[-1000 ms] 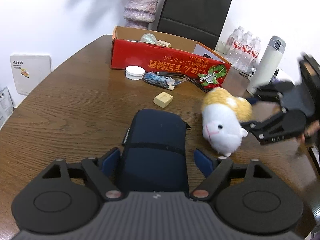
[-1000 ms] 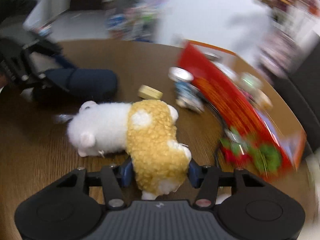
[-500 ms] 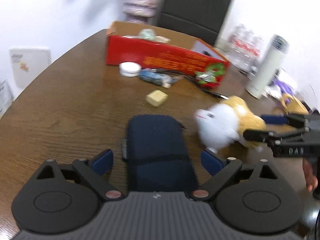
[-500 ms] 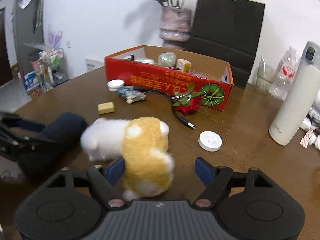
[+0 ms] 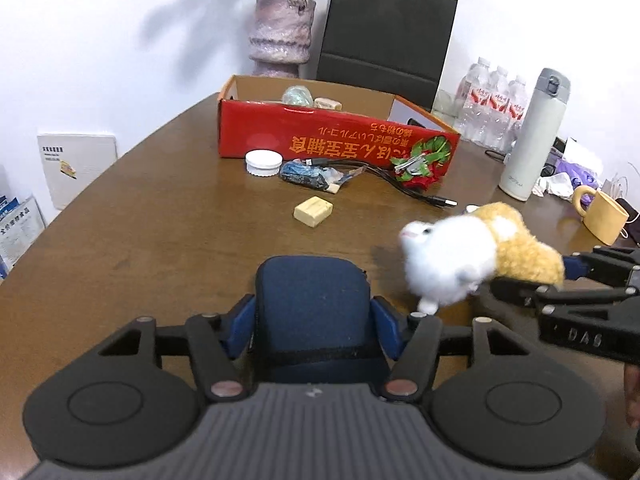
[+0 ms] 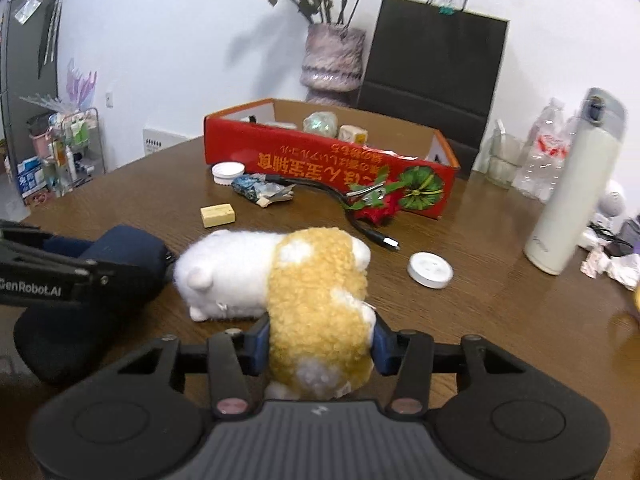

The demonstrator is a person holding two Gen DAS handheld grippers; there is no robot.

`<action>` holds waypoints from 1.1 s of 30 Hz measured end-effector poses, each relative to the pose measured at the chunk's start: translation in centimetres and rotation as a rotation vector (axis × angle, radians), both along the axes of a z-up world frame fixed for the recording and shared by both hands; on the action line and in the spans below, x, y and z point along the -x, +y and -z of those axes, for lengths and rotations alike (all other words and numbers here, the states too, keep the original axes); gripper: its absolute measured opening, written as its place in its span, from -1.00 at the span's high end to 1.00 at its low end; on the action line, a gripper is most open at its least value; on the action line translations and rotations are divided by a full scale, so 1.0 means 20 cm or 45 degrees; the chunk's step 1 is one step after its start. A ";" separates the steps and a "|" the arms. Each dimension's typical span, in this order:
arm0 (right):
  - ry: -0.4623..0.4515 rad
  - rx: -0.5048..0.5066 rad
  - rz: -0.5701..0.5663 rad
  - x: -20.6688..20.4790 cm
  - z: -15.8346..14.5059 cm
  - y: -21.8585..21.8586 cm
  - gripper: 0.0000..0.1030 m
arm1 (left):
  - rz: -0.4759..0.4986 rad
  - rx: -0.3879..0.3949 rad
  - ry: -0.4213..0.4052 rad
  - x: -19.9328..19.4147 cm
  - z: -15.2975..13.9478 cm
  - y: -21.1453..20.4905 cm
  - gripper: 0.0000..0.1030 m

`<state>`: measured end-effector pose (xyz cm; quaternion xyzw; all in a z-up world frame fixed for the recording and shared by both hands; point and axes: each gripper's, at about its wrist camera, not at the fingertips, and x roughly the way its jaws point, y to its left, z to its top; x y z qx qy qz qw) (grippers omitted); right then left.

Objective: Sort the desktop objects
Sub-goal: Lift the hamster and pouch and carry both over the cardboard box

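Both claws loaded: left gripper (image 5: 314,322) clenched on the navy pouch (image 5: 312,300), right gripper (image 6: 320,344) clenched on the plush hamster (image 6: 288,276), both short of the red box (image 6: 328,160).

Judging by the box: 2 items visible inside, so early-to-mid.

Loose in front of it: 1 yellow eraser (image 6: 217,214), 2 white lids (image 6: 430,269), 1 blue wrapper (image 6: 260,189), 1 black cable (image 6: 360,224), 1 red clip (image 6: 376,200).

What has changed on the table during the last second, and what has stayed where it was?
The right gripper, shut on the plush hamster throughout, swung it from beside the red box toward the table's near right, head turned toward the navy pouch. The left gripper stayed closed on that pouch. The box, yellow eraser, white cap and cable kept their places.
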<state>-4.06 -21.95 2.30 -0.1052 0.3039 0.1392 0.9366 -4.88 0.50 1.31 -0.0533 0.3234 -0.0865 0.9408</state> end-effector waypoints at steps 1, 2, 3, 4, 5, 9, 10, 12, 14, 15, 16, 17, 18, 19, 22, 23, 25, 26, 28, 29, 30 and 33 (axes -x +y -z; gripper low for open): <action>-0.018 -0.006 0.007 0.03 -0.01 -0.01 0.09 | 0.001 0.009 -0.012 0.03 -0.01 0.00 -0.21; -0.035 -0.012 0.014 0.05 -0.03 -0.02 0.09 | 0.003 0.018 -0.024 0.06 -0.02 0.01 -0.21; -0.052 -0.018 0.027 0.08 -0.04 -0.03 0.09 | 0.007 0.024 -0.033 0.09 -0.03 0.01 -0.21; -0.069 -0.022 0.039 0.10 -0.06 -0.03 0.09 | 0.013 0.027 -0.041 0.12 -0.05 0.01 -0.21; -0.086 -0.027 0.047 0.12 -0.07 -0.03 0.09 | 0.020 0.025 -0.051 0.14 -0.06 0.01 -0.21; -0.169 -0.076 0.059 0.24 -0.12 -0.04 0.09 | 0.029 0.004 -0.096 0.22 -0.14 0.03 -0.20; -0.186 -0.086 0.064 0.26 -0.13 -0.04 0.09 | 0.022 0.003 -0.109 0.24 -0.16 0.04 -0.20; -0.218 -0.097 0.071 0.29 -0.16 -0.05 0.09 | 0.003 0.014 -0.138 0.25 -0.20 0.06 -0.20; -0.254 -0.107 0.087 0.32 -0.19 -0.07 0.09 | -0.012 0.030 -0.167 0.26 -0.24 0.07 -0.19; -0.273 -0.115 0.096 0.32 -0.21 -0.08 0.09 | -0.017 0.036 -0.181 0.26 -0.26 0.07 -0.19; -0.288 -0.123 0.105 0.33 -0.23 -0.10 0.09 | -0.022 0.040 -0.195 0.26 -0.28 0.08 -0.18; -0.302 -0.132 0.113 0.33 -0.25 -0.11 0.09 | -0.025 0.043 -0.209 0.25 -0.30 0.08 -0.18; -0.310 -0.139 0.120 0.32 -0.26 -0.13 0.09 | -0.025 0.048 -0.222 0.25 -0.31 0.08 -0.18; -0.318 -0.143 0.130 0.32 -0.27 -0.14 0.09 | -0.024 0.053 -0.230 0.24 -0.33 0.08 -0.18; -0.332 -0.152 0.147 0.28 -0.30 -0.17 0.09 | -0.006 0.068 -0.252 0.20 -0.37 0.08 -0.18; -0.333 -0.152 0.150 0.26 -0.31 -0.18 0.09 | -0.001 0.071 -0.257 0.17 -0.38 0.07 -0.18; -0.338 -0.141 0.160 0.21 -0.33 -0.18 0.09 | 0.008 0.080 -0.269 0.11 -0.41 0.07 -0.18; -0.343 -0.136 0.164 0.18 -0.33 -0.18 0.09 | 0.017 0.086 -0.273 0.07 -0.42 0.07 -0.18; -0.344 -0.140 0.166 0.11 -0.35 -0.19 0.09 | 0.041 0.100 -0.273 -0.03 -0.44 0.07 -0.18; -0.343 -0.147 0.169 0.07 -0.36 -0.19 0.09 | 0.053 0.102 -0.269 -0.08 -0.44 0.07 -0.18; -0.338 -0.151 0.177 0.03 -0.36 -0.20 0.09 | 0.060 0.102 -0.264 -0.14 -0.45 0.07 -0.18; -0.316 -0.150 0.212 -0.14 -0.36 -0.20 0.09 | 0.065 0.086 -0.240 -0.33 -0.44 0.05 -0.18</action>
